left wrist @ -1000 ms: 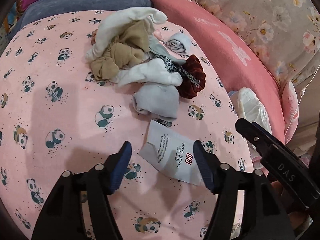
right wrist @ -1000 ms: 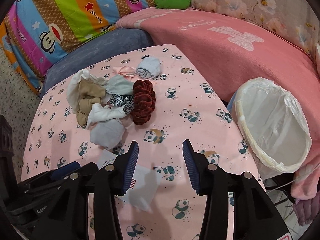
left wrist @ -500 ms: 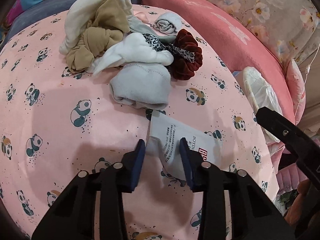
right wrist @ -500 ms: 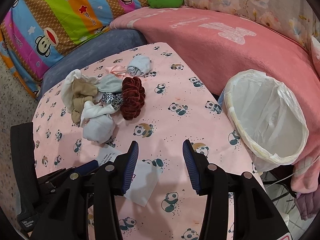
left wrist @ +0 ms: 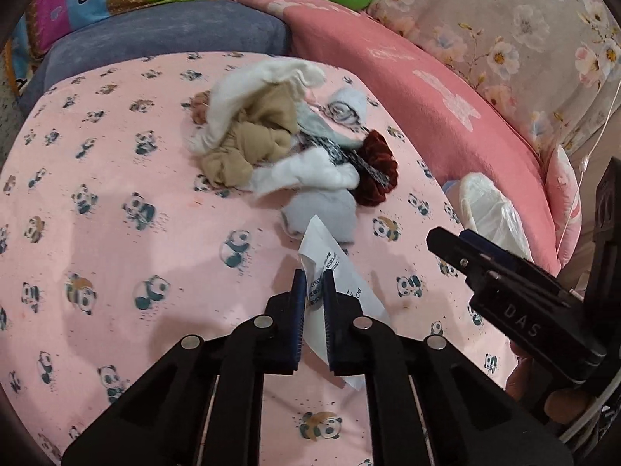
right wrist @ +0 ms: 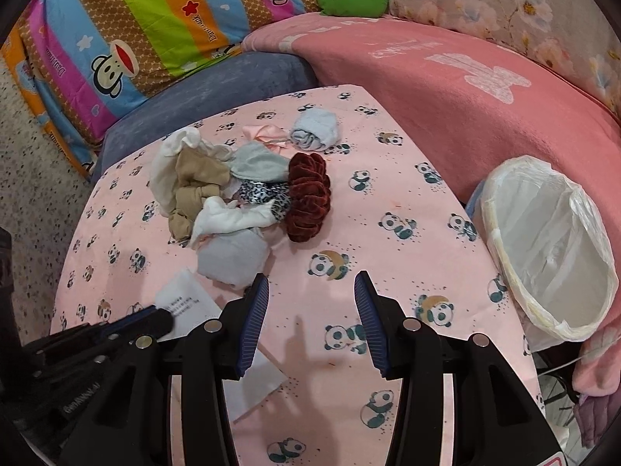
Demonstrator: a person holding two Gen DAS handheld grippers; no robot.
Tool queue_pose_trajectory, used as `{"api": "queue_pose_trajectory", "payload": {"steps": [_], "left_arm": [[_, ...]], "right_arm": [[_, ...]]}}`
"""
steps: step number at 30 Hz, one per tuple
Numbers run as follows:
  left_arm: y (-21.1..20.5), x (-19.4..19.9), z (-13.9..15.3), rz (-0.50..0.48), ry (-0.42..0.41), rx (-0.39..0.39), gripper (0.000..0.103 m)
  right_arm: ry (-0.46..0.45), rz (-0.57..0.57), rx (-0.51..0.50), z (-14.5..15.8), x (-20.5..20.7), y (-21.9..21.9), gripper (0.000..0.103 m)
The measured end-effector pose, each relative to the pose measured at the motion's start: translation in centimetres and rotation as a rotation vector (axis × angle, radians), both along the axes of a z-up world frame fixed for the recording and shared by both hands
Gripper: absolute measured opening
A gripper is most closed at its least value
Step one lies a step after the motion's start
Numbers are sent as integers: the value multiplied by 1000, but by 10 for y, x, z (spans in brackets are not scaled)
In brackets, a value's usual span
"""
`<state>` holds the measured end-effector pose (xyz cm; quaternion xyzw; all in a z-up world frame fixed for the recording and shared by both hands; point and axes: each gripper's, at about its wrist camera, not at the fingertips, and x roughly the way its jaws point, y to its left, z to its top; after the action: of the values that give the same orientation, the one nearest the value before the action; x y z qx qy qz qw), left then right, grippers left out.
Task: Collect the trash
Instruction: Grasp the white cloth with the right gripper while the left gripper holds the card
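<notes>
The left gripper (left wrist: 313, 291) is clenched on the white paper packet (left wrist: 330, 268) (printed side up) above the panda-print desk (left wrist: 116, 202); the right gripper (right wrist: 310, 303) hangs released, empty.

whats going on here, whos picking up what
A person with a handheld gripper in each hand is clearing trash off a panda-print cloth. The left gripper has shut on a white paper packet. The right gripper hangs open and empty near the lined trash bin. A pile of socks and scrunchies lies untouched.
</notes>
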<state>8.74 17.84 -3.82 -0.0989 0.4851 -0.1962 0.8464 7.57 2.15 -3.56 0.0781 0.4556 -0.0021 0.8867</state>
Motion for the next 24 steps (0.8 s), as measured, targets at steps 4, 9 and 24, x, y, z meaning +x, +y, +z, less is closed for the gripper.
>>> {"api": "queue_pose_trajectory", "payload": {"steps": [4, 9, 24], "left_arm": [[25, 8, 13, 69, -40, 6, 9], [37, 19, 21, 113, -67, 15, 9], [36, 28, 26, 97, -90, 26, 9]], "right_arm": [[18, 45, 42, -8, 14, 18, 47], [46, 66, 85, -21, 34, 36, 47], [121, 74, 161, -51, 41, 46, 12]]}}
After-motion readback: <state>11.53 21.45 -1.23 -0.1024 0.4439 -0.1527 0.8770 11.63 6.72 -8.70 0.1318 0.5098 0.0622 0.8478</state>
